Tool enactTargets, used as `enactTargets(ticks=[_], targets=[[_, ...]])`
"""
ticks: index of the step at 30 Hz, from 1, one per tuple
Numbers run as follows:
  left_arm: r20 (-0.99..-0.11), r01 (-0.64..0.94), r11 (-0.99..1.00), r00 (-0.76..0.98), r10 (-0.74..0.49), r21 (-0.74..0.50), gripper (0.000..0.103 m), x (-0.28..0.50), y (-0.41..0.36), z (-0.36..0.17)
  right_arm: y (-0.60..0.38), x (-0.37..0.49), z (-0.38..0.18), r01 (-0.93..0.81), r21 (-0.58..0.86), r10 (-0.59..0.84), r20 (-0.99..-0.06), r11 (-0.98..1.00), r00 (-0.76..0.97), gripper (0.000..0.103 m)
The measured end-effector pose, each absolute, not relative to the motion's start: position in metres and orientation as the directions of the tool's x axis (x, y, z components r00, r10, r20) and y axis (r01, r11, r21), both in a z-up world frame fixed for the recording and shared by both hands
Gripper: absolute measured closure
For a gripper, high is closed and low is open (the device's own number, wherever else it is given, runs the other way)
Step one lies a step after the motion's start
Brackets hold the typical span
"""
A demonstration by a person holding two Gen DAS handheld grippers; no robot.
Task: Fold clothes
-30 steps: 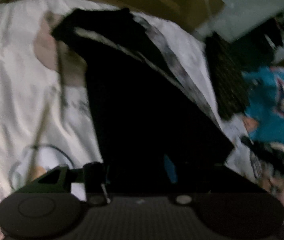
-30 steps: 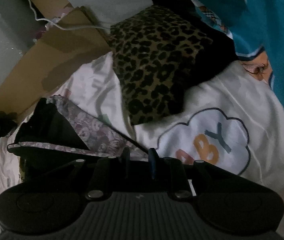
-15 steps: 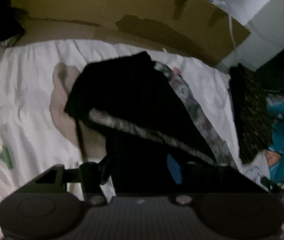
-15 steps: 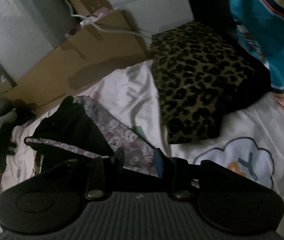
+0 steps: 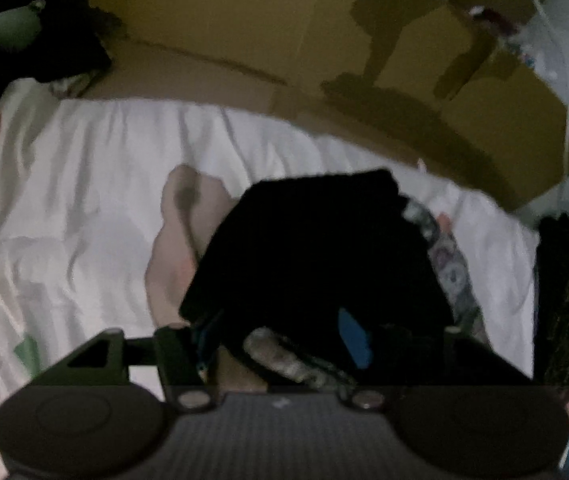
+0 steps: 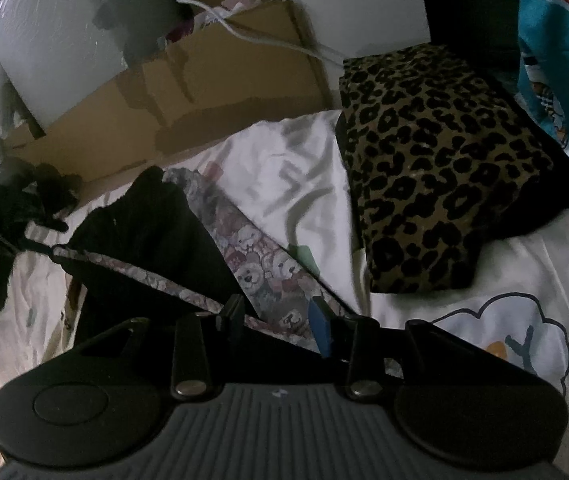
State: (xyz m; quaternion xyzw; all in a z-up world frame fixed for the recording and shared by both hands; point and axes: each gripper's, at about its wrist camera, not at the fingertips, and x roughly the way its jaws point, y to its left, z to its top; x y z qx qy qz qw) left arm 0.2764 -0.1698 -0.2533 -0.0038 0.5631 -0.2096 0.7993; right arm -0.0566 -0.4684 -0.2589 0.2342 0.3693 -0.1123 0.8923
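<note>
the black garment with a teddy-bear print lining hangs doubled over the white printed bedsheet, its patterned edge stretched between both tools. the right gripper is closed down on the printed hem. the left gripper seems pinched on the same edge, though that view is dark and blurred. to fold well, keep both ends level and taut, lower the near edge squarely onto the far layer, and stay left of the folded leopard-print cloth.
</note>
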Motion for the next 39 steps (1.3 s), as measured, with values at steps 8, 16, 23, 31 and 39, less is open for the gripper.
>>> enactTargets(ticks=[8, 16, 23, 31, 39], targets=[[-0.882, 0.291, 0.904, 0.264, -0.391, -0.313, 0.037, 0.28, -0.161, -0.272, -0.465, -0.052, -0.272, 0.354, 0.277, -0.039, -0.737, 0.893, 0.674, 0.06], [-0.881, 0.102, 0.906, 0.21, -0.424, -0.411, 0.039, 0.282, -0.128, -0.273, -0.462, -0.049, -0.285, 0.348, 0.235, -0.049, -0.765, 0.908, 0.642, 0.06], [-0.896, 0.084, 0.918, 0.2, -0.396, -0.387, 0.031, 0.274, -0.115, -0.264, -0.456, -0.048, -0.286, 0.331, 0.21, -0.054, -0.768, 0.92, 0.638, 0.06], [-0.892, 0.025, 0.919, 0.232, -0.388, -0.394, 0.036, 0.277, -0.119, -0.302, -0.452, -0.049, -0.287, 0.315, 0.188, -0.06, -0.77, 0.93, 0.635, 0.06], [-0.856, 0.039, 0.894, 0.271, -0.44, -0.447, 0.081, 0.28, -0.13, -0.288, -0.456, -0.056, -0.296, 0.316, 0.166, -0.069, -0.784, 0.934, 0.617, 0.061]])
